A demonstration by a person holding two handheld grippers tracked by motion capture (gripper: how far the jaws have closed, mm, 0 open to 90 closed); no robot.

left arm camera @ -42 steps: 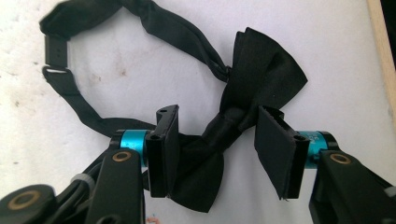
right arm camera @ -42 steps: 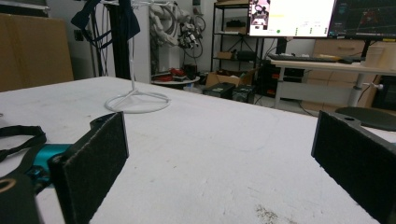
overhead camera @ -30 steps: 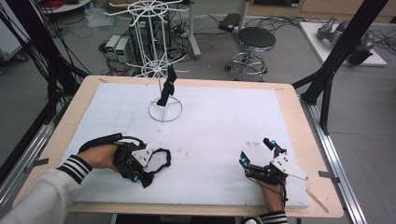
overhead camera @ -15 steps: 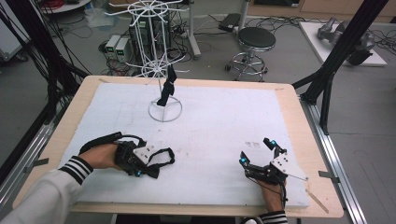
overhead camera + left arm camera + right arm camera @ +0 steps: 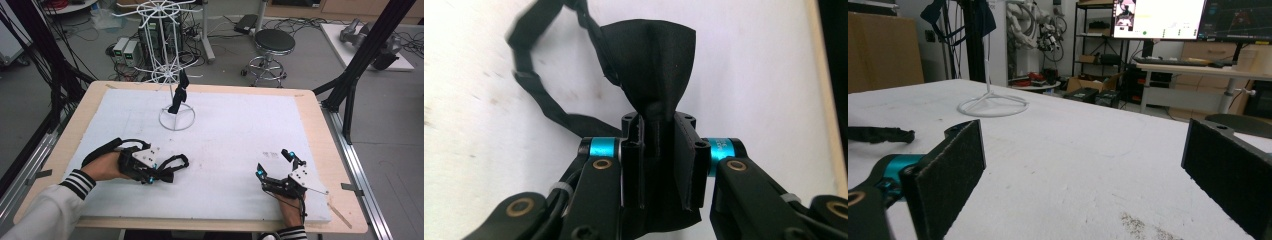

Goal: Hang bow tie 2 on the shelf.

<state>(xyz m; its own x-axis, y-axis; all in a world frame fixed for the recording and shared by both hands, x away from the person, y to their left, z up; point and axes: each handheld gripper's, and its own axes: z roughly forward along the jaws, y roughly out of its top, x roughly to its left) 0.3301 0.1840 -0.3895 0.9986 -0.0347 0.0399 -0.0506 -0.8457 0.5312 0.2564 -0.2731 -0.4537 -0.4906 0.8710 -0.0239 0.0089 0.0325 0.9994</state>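
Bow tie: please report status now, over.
Left gripper shut on black bow tie. Right gripper open, empty. White wire rack stands apart across the mat. Nothing between.

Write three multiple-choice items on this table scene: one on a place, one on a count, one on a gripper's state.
1. Where does the white wire rack stand?
A. far side of the white mat
B. beside the right gripper
C. on the floor

2. How many black bow ties hang on the rack?
A. none
B. one
C. three

3. The left gripper is:
A. open
B. shut on the black bow tie
C. shut on nothing

A: its ring base sits at the mat's far side. B: one hanging bow tie. B: fabric pinched between the pads.
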